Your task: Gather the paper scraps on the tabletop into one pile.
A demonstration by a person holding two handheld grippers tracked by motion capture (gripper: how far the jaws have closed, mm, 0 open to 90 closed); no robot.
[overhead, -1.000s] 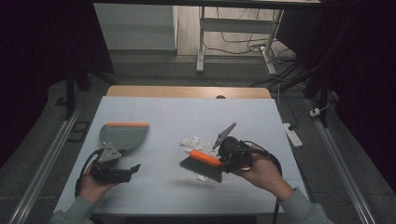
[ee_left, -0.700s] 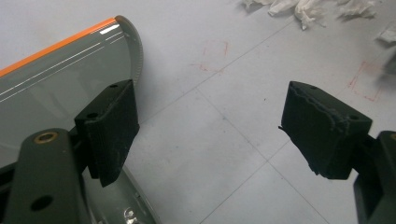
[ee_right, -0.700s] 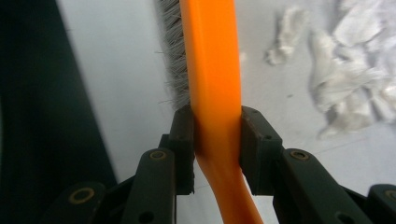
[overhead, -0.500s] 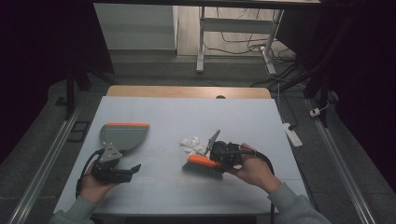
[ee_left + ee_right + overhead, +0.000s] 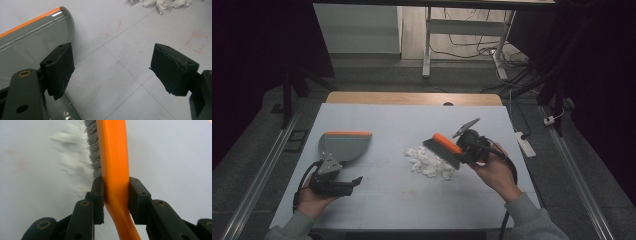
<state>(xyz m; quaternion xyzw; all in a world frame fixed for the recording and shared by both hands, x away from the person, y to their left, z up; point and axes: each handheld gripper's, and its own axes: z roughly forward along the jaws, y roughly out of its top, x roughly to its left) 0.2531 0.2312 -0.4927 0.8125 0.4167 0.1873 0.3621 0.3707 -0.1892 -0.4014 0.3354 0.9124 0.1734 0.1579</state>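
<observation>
High view: right gripper (image 5: 462,150) is clamped on the orange brush (image 5: 446,147), bristles hanging just over the near-right edge of the white paper scraps (image 5: 428,162). Left gripper (image 5: 343,184) sits well apart to the left, w/ the grey dustpan (image 5: 343,145) just beyond it on the table (image 5: 412,205). Risks, as I judge them: a fast sweep could scatter light scraps sideways past the pan; nothing holds the pan, so it may slide when the pile hits its lip. Hard to tell from here whether the bristles touch the table or hover.

Left gripper view: jaws stand wide apart, nothing between them. Dustpan (image 5: 30,42) lies beside and partly behind the left jaw, orange lip pointing away; scraps (image 5: 162,3) far ahead, cut off at the top edge. Pan handle is hidden under the gripper body, so a grab there could miss.

Right gripper view: both pads squeeze the brush (image 5: 113,157) handle, bristles on the left side of it. Scraps (image 5: 72,162) are motion-blurred, so pile shape is unreadable. Handle is smooth & curved; it may twist in the grip under sweep load. Brush tip is cut off at top.
</observation>
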